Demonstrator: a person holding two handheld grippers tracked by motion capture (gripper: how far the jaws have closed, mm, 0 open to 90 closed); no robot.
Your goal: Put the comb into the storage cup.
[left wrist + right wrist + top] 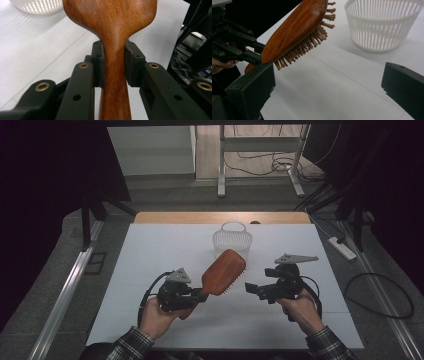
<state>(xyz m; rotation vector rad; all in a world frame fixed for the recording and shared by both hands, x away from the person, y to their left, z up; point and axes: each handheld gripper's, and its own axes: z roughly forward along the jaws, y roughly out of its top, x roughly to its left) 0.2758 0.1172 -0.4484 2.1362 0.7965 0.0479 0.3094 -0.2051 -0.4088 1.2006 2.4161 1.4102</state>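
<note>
Two grippers are held over a white table [150, 270]. No writing can be read. The wooden hairbrush [223, 271] is clamped by its handle in the left gripper [199, 296], raised just before a white slatted basket [232, 240]. The right gripper [252, 289] is spread wide, empty. Cables [270, 165] are strewn on the floor beyond.

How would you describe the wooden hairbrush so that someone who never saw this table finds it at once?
Start at the white table and find the white plastic basket near its far edge. Just in front of it, the left gripper holds the hairbrush by its handle above the table. It is the one reddish-brown wooden thing there, with bristles.
</note>
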